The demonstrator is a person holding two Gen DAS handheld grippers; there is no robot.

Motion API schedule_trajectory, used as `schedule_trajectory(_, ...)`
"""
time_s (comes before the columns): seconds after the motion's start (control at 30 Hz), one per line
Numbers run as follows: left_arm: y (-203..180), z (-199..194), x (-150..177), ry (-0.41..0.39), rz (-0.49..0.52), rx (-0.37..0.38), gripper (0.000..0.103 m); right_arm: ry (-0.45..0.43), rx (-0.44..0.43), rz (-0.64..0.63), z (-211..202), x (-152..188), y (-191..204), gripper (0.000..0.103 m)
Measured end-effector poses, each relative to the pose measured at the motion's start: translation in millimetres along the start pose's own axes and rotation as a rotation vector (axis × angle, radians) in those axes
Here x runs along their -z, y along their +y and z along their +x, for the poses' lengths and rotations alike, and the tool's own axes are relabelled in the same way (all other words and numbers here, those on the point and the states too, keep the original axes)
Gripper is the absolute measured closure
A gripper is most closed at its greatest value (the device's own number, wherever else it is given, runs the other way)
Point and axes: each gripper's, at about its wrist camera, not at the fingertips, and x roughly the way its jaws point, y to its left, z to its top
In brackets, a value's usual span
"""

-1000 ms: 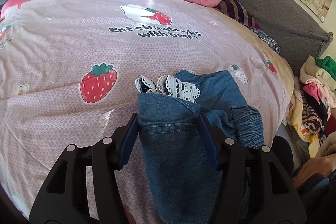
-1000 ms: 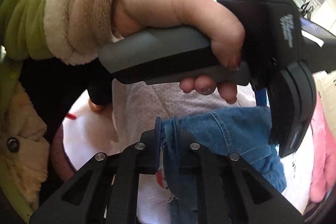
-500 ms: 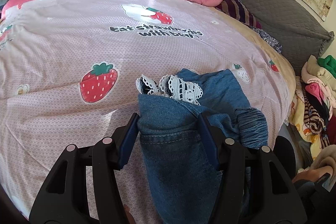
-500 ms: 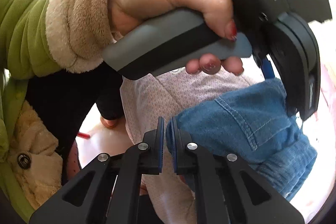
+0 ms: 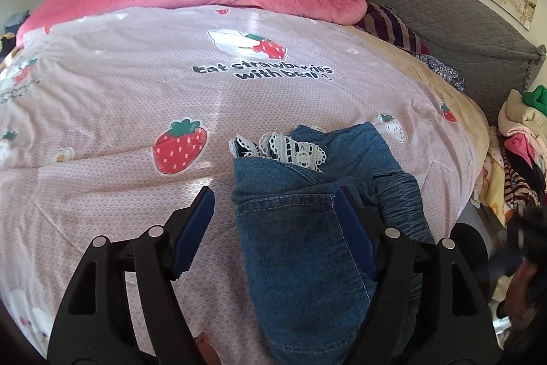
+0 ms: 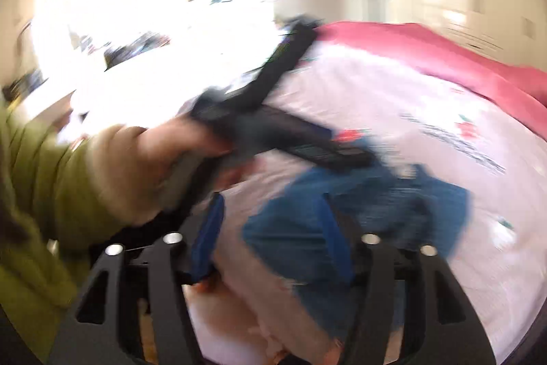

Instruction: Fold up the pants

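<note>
Both tongs opening: left tongs (image 5: pixel 273 221) astride folded blue denim pants (image 5: pixel 307 245), long axis pointing away; right tongs (image 6: pixel 270 235) clear (blurred).

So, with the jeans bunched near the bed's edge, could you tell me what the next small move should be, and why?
Probably draw the left gripper back off the jeans. Its jaws are opening, with the left pad already clear of the denim, and the right gripper is opening too, so both are letting go. The jeans lie in a folded heap on the quilt.
</note>
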Motion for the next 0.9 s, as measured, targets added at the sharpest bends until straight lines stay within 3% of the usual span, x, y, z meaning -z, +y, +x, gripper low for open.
schedule_trajectory(0.13,-4,-9,3,-0.01,0.01,-0.028,0.032,0.026,0.15,0.186,4,10,-42,0.034)
schedule_trajectory(0.2,-8,-12,7,-0.01,0.016,-0.039,0.03,0.053,0.183,0.281,9,17,-62,0.03)
schedule_trajectory(0.4,-7,-7,29,0.041,-0.017,-0.044,0.026,0.115,0.208,0.42,14,26,-96,0.026)
schedule_trajectory(0.57,0,2,40,0.075,-0.071,-0.011,0.026,0.131,0.162,0.524,21,34,-112,0.025)
schedule_trajectory(0.73,-3,12,49,0.114,-0.095,0.038,0.026,0.133,0.132,0.546,28,41,-116,0.026)
schedule_trajectory(0.8,-5,15,51,0.117,-0.097,0.045,0.03,0.138,0.136,0.564,30,44,-118,0.035)
schedule_trajectory(0.87,-9,16,51,0.118,-0.098,0.068,0.051,0.131,0.097,0.572,32,45,-116,0.057)
schedule_trajectory(0.9,-12,16,51,0.117,-0.094,0.068,0.055,0.129,0.091,0.578,34,46,-116,0.067)
